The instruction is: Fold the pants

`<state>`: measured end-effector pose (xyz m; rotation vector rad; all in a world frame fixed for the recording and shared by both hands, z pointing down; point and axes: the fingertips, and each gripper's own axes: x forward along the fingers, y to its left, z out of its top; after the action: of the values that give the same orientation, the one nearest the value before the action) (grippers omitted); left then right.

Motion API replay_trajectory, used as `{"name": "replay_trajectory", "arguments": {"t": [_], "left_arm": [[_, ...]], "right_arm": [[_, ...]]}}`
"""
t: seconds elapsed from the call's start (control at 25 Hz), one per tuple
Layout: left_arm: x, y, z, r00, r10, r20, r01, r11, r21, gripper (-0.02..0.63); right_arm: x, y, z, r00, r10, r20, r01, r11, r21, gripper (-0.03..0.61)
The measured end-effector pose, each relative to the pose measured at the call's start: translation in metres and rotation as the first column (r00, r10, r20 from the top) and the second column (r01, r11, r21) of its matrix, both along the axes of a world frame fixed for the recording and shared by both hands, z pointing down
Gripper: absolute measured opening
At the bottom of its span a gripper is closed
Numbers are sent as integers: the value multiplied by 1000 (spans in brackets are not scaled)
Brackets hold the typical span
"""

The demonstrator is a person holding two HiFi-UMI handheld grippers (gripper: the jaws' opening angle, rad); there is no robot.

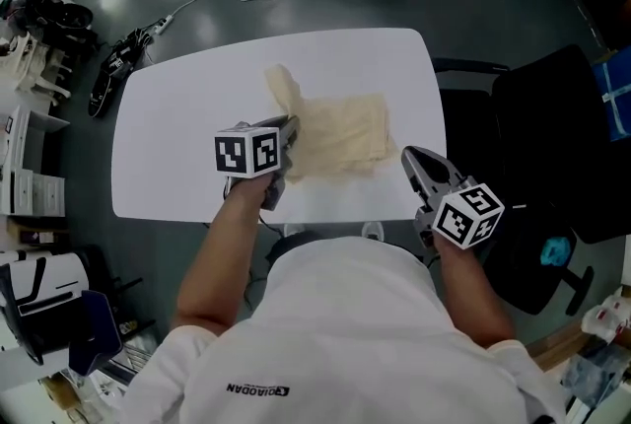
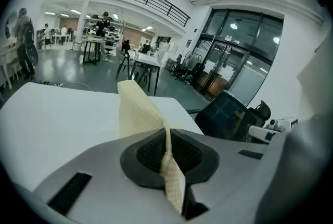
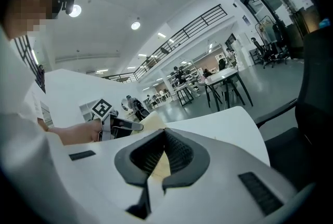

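Observation:
The cream pants [image 1: 340,136] lie partly folded in the middle of the white table [image 1: 177,126]. My left gripper [image 1: 291,127] is raised over the pants' left side and is shut on a strip of the cloth. In the left gripper view that strip [image 2: 136,111] runs between the shut pads [image 2: 182,152] and rises ahead of them. My right gripper [image 1: 407,156] hangs at the table's front right corner, just right of the pants and apart from them. In the right gripper view its tips [image 3: 165,132] meet, and I see the left gripper [image 3: 136,125] with the cloth [image 3: 151,120].
A black office chair [image 1: 552,146] stands close to the table's right side. On the floor at the far left lie a cable and dark tools [image 1: 118,67]. Shelving [image 1: 30,176] lines the left. More chairs stand beyond the far edge.

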<state>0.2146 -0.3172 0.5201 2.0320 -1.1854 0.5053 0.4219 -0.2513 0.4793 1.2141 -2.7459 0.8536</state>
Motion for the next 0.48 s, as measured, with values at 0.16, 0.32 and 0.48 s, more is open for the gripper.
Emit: {"name": "replay_trajectory", "arguments": {"t": [0.16,0.32,0.48], "left_arm": [[34,-6,-6,1000,3,3,-3,1000,4,46],[70,-10,-1,999,22,42,-22,1000,0,46],[99,-14,8,998,30,61,-29,999,-12,46]], "right_arm": [[34,2,2,1000,16,3,-16,1000,7,18],[65,2,5,999,34,16,-34,999,5,18],[86,5,10,999,39,21,-39,999,-2,18]]}}
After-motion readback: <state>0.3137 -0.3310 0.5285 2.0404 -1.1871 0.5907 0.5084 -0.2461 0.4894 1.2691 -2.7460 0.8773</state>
